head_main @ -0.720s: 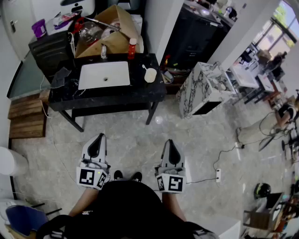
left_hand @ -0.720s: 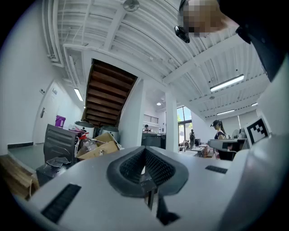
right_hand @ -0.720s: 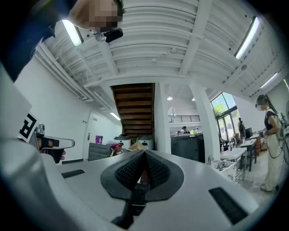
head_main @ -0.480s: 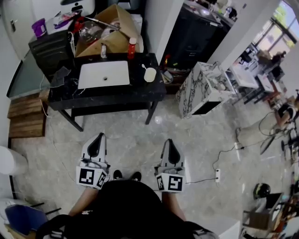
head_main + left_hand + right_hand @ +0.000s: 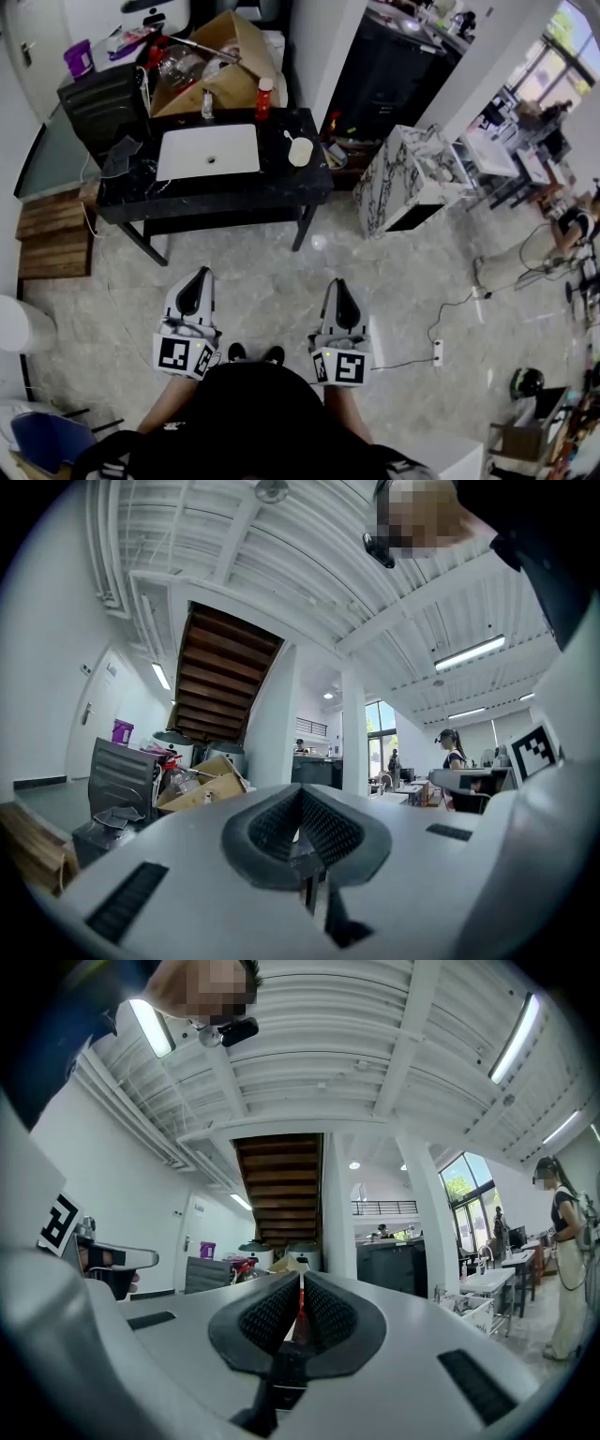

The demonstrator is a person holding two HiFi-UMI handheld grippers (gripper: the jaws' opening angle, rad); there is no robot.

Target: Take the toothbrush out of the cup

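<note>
In the head view a cream cup (image 5: 301, 151) stands on the black table (image 5: 281, 187), right of the white sink (image 5: 208, 150). A thin toothbrush (image 5: 290, 137) leans out of the cup to the left. Both grippers are held low and near the person's body, far short of the table. My left gripper (image 5: 194, 277) and my right gripper (image 5: 338, 285) point toward the table. In the left gripper view the left gripper (image 5: 300, 795) is shut with nothing in it. In the right gripper view the right gripper (image 5: 301, 1283) is also shut and empty.
An open cardboard box (image 5: 211, 70) and a red bottle (image 5: 266, 97) stand behind the sink, and a black case (image 5: 103, 103) is to its left. A marble block (image 5: 412, 178) stands right of the table. A power strip (image 5: 437, 352) lies on the floor. Another person (image 5: 567, 1260) stands at the right.
</note>
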